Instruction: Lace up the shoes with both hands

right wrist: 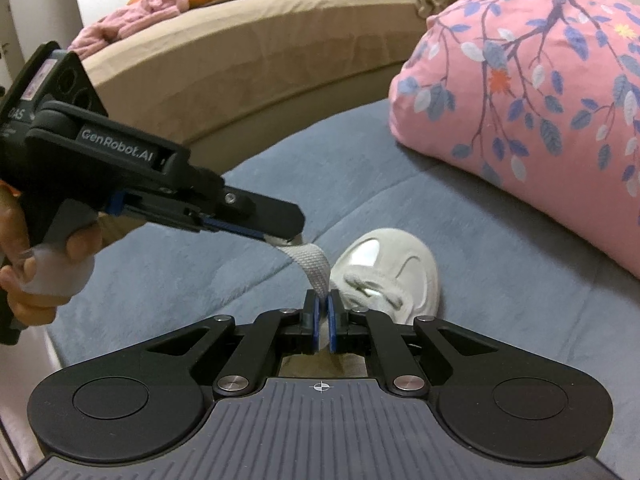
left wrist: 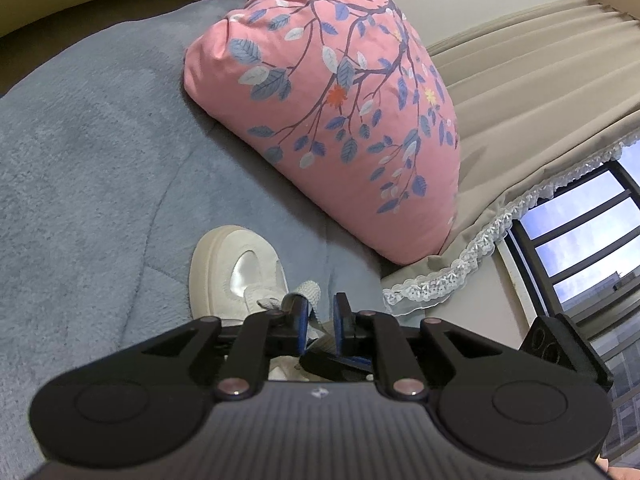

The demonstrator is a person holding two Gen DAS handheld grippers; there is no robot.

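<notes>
On bed (right wrist: 168, 280): white shoe (right wrist: 394, 276), toe away.
Right hand-held gripper (right wrist: 323, 312): pinching grey lace (right wrist: 316, 268).
Left hand-held gripper (right wrist: 286, 238): clamped on the same lace's far end.

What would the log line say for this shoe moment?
right gripper: shut on shoelace | left gripper: holds the lace's other end | white shoe: on blue blanket

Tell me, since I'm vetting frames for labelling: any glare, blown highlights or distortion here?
Left wrist view: bright window at the right edge, sheen on the shoe toe, curtain pleats bowed by the fisheye. Right wrist view: glare patch on the toe, sofa edge curved, lace sharp.
</notes>
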